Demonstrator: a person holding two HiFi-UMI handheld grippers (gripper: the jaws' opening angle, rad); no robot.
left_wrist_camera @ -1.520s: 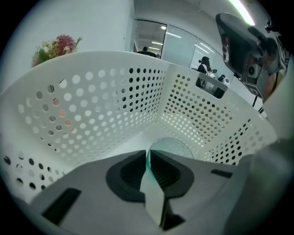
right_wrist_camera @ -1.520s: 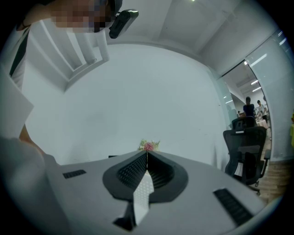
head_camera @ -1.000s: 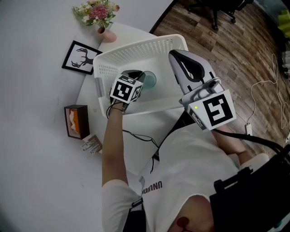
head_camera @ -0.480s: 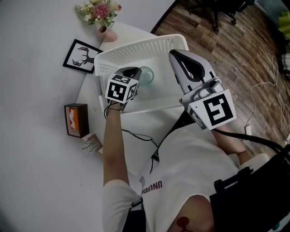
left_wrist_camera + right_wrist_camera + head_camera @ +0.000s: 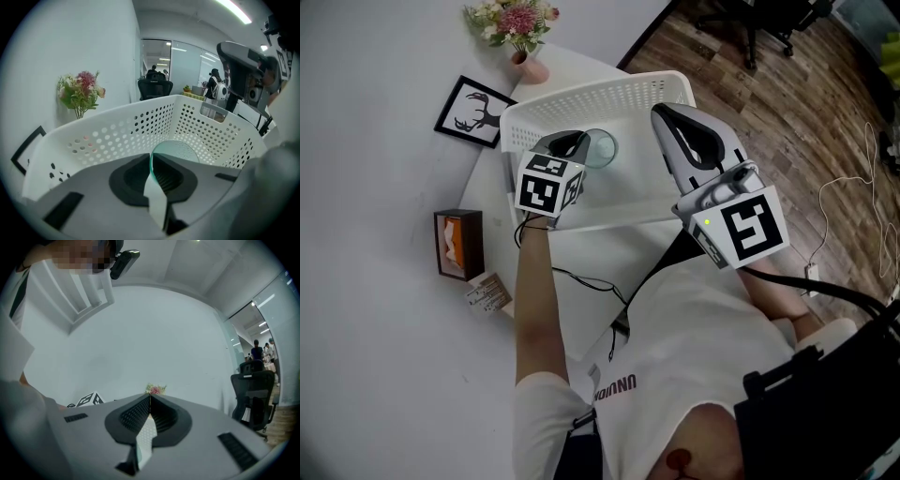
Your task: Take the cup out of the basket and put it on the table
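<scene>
Two grippers are hovering over a white table [image 5: 581,258]. At the far left, a brown tissue box [image 5: 457,246] is standing with a small printed packet [image 5: 490,295] lying just beside it. Farther back, a framed deer picture [image 5: 474,111] is leaning, and flowers in a pink vase [image 5: 525,37] are standing near it.

A white perforated basket [image 5: 581,101] is sitting on the table, taking up the middle of the head view. The left gripper [image 5: 575,147] is reaching into the basket's left part, and its jaws are pinching the thin rim of the pale green, see-through cup [image 5: 602,148]. The left gripper view is showing that rim clamped edge-on between the jaws, with the cup [image 5: 177,151] lying inside the basket walls. Whether the cup is resting on the basket floor cannot be told.

To the right, the right gripper [image 5: 664,112] is hanging over the basket's right side, well apart from the cup. The right gripper view is showing its jaws pressed together with nothing between them. At the far right, a wooden floor [image 5: 787,103] is showing, with an office chair [image 5: 750,28] standing on it.
</scene>
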